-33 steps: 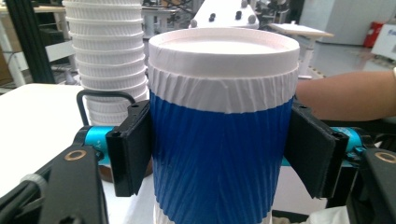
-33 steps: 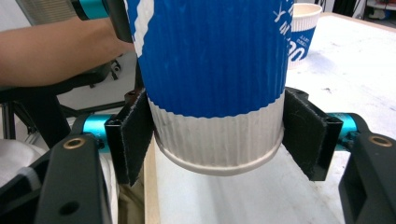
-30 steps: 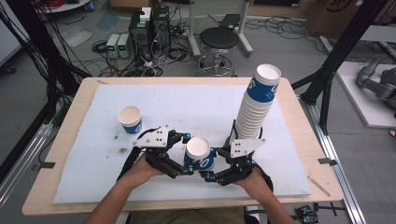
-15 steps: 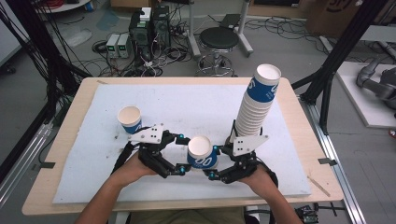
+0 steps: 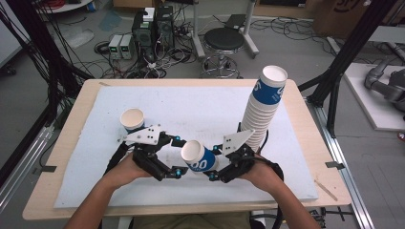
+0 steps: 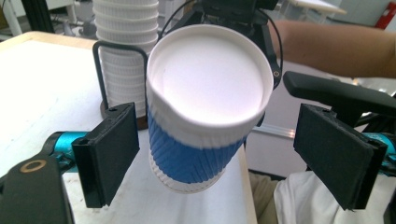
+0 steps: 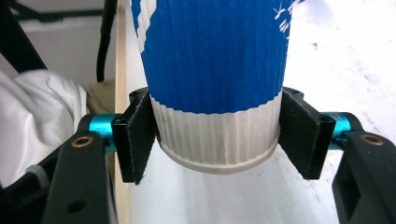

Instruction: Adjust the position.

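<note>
Right gripper (image 7: 217, 140), flat black pads clamped on the ribbed white base of a blue-banded paper cup (image 7: 215, 70), holds the cup tilted above the table's white mat (image 5: 200, 105), open mouth toward the left gripper (image 6: 224, 154). Left gripper jaws, having just been opening, stand wide on either side of the cup without touching its corrugated sleeve. Beyond: tall stack of nested cups (image 5: 263, 109) in a black wire holder at right; single upright cup (image 5: 132, 120) at left.
</note>
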Tool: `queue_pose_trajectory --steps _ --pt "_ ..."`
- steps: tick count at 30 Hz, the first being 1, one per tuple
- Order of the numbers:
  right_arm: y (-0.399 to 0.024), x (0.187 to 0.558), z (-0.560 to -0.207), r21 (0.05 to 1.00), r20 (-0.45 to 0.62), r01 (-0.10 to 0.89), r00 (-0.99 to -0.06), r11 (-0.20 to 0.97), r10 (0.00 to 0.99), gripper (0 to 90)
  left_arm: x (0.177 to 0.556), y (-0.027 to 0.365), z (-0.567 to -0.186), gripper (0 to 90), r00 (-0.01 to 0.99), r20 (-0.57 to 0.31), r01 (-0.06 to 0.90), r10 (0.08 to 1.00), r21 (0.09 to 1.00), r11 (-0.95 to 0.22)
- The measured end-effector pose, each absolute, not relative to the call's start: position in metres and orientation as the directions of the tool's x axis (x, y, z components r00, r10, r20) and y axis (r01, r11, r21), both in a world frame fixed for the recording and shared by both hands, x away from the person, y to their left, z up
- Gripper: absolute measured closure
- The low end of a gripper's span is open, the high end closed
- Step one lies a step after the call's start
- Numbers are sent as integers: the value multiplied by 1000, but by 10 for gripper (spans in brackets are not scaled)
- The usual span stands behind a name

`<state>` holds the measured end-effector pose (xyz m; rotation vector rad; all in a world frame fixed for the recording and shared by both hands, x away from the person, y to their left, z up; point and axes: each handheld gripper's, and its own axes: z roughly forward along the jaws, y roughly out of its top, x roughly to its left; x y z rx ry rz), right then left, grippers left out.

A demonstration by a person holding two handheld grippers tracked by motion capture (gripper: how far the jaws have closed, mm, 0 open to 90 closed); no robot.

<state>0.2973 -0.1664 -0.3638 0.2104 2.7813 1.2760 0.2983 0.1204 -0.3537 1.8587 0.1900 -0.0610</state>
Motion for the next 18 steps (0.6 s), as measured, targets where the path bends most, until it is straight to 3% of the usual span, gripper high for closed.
queue_pose_trajectory --steps 15,18 --pt "-134 305 -346 498 -57 34 -996 867 72 335 306 107 -354 145 981 -149 189 125 888 -419" --pt "-130 305 -346 474 -56 30 -996 880 64 330 308 105 -356 182 982 -148 185 118 876 -444"
